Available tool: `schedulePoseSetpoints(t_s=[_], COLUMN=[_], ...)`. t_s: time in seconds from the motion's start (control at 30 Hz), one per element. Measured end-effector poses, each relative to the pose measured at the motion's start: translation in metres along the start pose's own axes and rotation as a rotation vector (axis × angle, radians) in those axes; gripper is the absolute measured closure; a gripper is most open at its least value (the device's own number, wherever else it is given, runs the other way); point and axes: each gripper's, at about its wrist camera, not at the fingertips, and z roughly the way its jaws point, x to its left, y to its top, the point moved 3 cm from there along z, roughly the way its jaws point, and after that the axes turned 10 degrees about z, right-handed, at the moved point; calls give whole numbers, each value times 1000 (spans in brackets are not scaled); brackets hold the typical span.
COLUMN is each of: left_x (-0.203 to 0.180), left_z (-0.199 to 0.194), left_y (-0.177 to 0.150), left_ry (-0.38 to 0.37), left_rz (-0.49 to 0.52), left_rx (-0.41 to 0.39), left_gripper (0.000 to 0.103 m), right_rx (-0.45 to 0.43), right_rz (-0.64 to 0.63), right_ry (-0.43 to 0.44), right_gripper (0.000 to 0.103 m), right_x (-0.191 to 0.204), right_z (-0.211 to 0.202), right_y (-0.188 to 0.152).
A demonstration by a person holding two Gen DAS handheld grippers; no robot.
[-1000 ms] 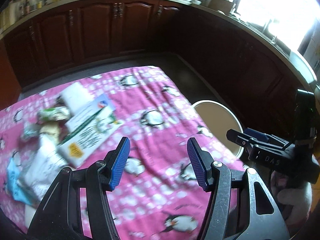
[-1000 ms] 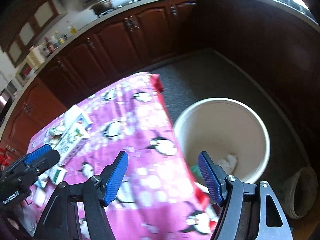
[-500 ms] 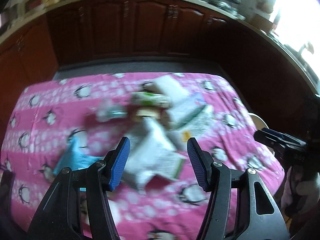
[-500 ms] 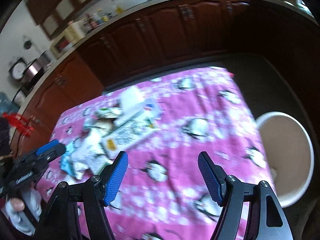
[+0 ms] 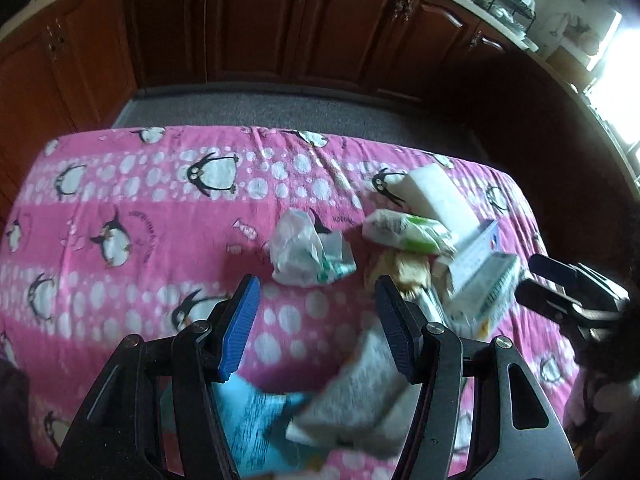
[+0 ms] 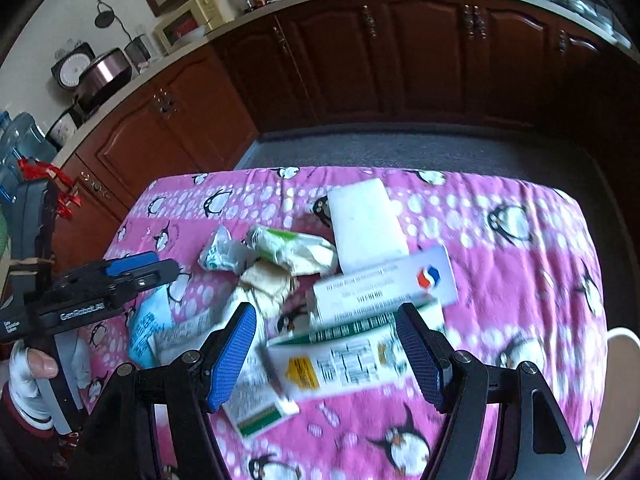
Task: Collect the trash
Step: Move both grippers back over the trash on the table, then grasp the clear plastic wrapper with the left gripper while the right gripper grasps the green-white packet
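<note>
Below, a desk point(image 6: 520, 280) draped in a pink cloth printed with penguins carries a loose heap of trash, with the white flat box point(image 6: 366, 220) taken as landmark. Left of the white flat box lies a green-and-white packet point(image 6: 292, 248), and farther left a crumpled clear wrapper point(image 6: 224, 252). Nearer the camera than the white flat box sits a long white carton with a red-and-blue logo point(image 6: 384, 284), overlapping a green-striped carton with a yellow label point(image 6: 340, 360). Between the packet and these cartons rests a small tan bundle point(image 6: 266, 280). Well to the left of the white flat box lies a light blue pouch point(image 6: 148, 328). The right gripper point(image 6: 328, 356) hangs above the green-striped carton with its blue fingers point(image 6: 232, 352) set well apart and nothing pinched between them. The left gripper point(image 5: 316, 328) is likewise spread about halfway and empty; in its own view the crumpled wrapper point(image 5: 308, 252) shows just beyond its fingers point(image 5: 240, 332), while the white flat box point(image 5: 436, 196) lies up and to the right. In the right wrist view the left gripper point(image 6: 156, 268) enters from the left edge, held by a hand point(image 6: 32, 364) in a white glove. The rim of a cream bin point(image 6: 624, 344) shows at the far right, beyond the desk's edge. Dark wooden cabinets point(image 6: 400, 48) close the background. Much of the heap is motion-blurred, so print is unreadable.
</note>
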Motion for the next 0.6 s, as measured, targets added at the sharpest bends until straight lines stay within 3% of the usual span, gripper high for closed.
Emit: schedulePoseSetpoints(t_s=[0.33,0.4,0.5,0.6], left_x=[17,16,17,24], left_z=[65,71,71,64], left_y=[24,25,25,23], left_ry=[17,5,-7,9], left_rz=[-39,-27,-7,4], left_rx=[157,172,183,172], left_gripper=[47,69,89,93], right_rx=[24,33,49,75], right_rz=[-42,-74,-142,-203], right_ry=[21,21,15,14], right_gripper=[33,33,33,33], right_x=[12,19,35,48], right_z=[20,27,40,55], right_y=[16,15,15,17])
